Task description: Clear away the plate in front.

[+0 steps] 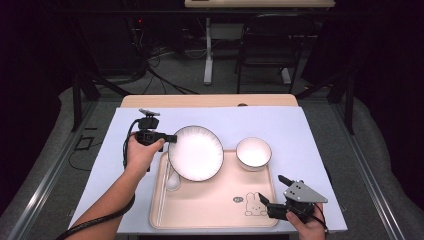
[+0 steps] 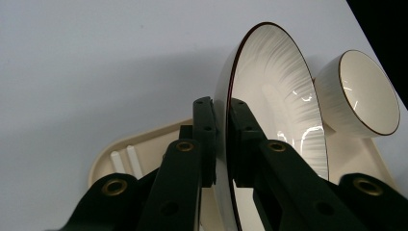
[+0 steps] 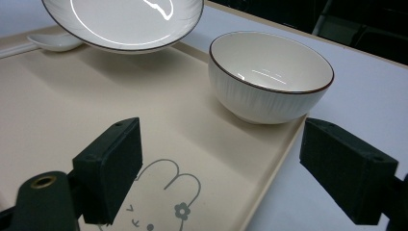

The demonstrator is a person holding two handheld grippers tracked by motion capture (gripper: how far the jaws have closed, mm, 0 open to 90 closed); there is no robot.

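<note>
Left gripper (image 1: 170, 138) clamped on plate (image 1: 195, 152) rim, plate raised over tray (image 1: 210, 212) far-left corner, above spoon (image 1: 172, 181). Bowl (image 1: 254, 153) on tray far-right corner, just beside plate. Right gripper (image 1: 272, 192) gaping, empty, at tray near-right edge. Tray middle bare.

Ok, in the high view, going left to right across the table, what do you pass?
Left tongs shut on the rim of the plate → bowl on the tray's far right corner → right tongs, open by the tray's near right corner.
</note>
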